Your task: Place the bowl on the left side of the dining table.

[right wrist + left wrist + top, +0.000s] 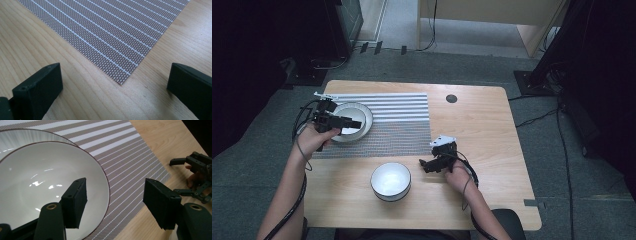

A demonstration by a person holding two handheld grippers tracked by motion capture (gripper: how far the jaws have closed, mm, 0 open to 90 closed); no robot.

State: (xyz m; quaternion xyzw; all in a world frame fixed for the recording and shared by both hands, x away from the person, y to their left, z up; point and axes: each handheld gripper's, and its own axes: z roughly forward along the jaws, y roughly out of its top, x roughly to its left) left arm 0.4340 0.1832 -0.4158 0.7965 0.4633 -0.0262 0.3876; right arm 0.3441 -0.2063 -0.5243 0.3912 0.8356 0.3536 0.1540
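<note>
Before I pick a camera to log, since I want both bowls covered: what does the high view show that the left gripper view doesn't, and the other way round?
High view alone: the second bowl near the table's front edge. Left gripper view alone: that the bowl on the placemat sits inside a wider dish, close up. Both share the open left tool, the right tool and the placemat.

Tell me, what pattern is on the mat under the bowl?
Grey and white stripes on the placemat, seen best in the left gripper view.

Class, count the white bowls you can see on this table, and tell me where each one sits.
2. One bowl stands on the bare wooden table near the front edge. The other bowl sits on a plate at the left of the striped placemat, under the left tongs. None seems hidden.
</note>
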